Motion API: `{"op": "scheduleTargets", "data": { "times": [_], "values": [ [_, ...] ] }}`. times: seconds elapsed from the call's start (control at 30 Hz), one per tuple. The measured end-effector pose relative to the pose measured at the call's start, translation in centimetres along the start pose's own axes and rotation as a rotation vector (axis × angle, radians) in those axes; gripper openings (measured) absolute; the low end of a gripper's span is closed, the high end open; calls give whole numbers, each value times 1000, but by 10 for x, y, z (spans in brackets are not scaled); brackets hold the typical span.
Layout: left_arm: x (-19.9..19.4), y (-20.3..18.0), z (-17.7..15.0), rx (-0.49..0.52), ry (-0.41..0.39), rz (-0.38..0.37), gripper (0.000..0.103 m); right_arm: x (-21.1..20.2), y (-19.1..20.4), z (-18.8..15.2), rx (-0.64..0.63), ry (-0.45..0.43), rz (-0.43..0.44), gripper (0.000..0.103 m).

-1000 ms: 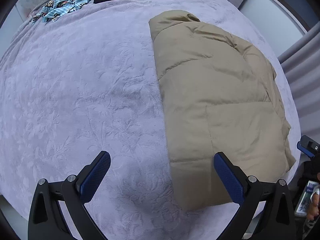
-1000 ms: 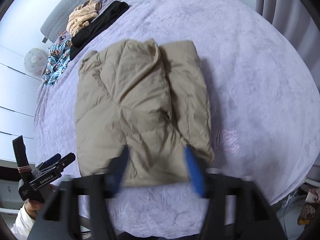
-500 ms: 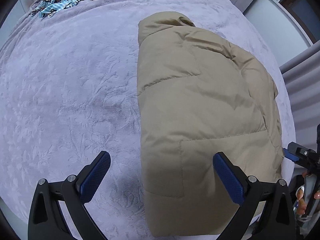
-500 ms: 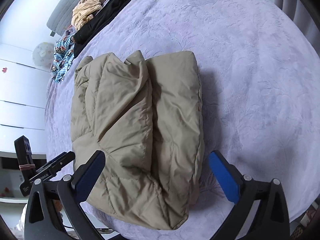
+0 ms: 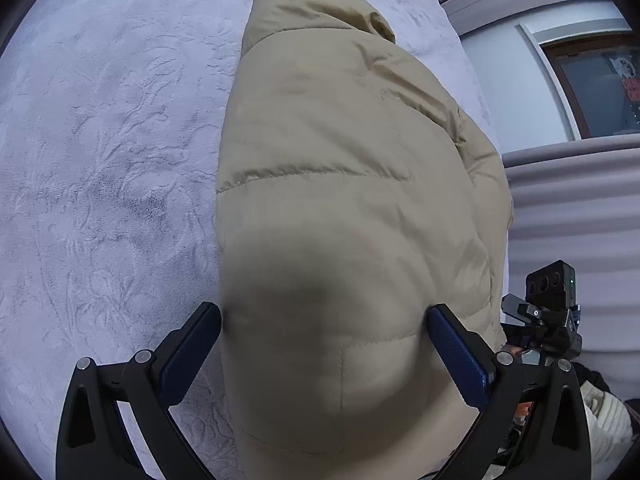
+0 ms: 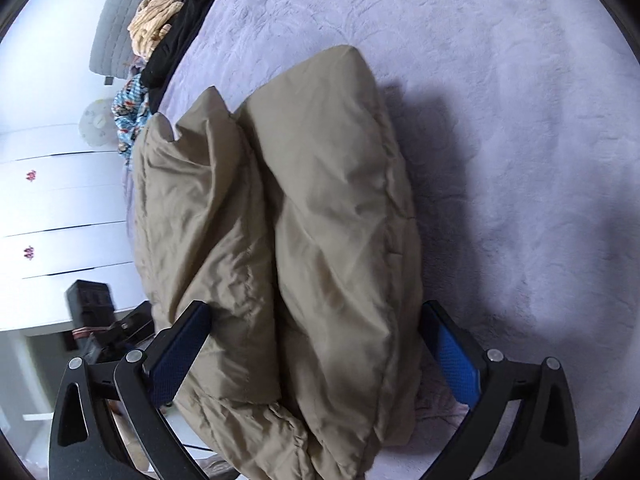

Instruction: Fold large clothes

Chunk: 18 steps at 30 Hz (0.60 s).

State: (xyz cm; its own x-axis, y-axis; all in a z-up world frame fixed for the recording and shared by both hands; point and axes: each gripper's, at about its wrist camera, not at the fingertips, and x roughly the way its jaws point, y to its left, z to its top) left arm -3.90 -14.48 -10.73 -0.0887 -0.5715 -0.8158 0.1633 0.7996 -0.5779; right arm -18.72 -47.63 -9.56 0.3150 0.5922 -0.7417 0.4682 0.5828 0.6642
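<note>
A tan puffer jacket (image 5: 340, 160), folded lengthwise into a thick long bundle, lies on the lavender bed cover (image 5: 100, 160). My left gripper (image 5: 324, 320) is open wide and straddles the jacket's near end, one blue pad on each side. In the right wrist view the jacket (image 6: 320, 200) shows two puffy folds side by side. My right gripper (image 6: 316, 320) is also open at full width, astride the other near corner with the fabric between its fingers. Neither pair of pads is squeezing the jacket. Each view catches the other gripper at its edge.
A black garment (image 6: 184, 36), a tan striped one (image 6: 156, 28) and a blue patterned one (image 6: 128, 120) are piled at the bed's far end. White drawers (image 6: 60, 208) stand beyond the bed's left edge. Grey curtains (image 5: 572, 208) hang at the right.
Both grippers have come down and in towards the jacket's near end, which now sits between their fingers. The right jaws have spread wider than a second ago.
</note>
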Motion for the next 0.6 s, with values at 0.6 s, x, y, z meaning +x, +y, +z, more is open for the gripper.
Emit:
{"op": "scheduleTargets", "data": {
  "times": [0.6],
  "values": [
    [59, 35, 32, -57, 117, -232, 103, 57, 24, 41, -126, 125, 13, 103]
  ]
}}
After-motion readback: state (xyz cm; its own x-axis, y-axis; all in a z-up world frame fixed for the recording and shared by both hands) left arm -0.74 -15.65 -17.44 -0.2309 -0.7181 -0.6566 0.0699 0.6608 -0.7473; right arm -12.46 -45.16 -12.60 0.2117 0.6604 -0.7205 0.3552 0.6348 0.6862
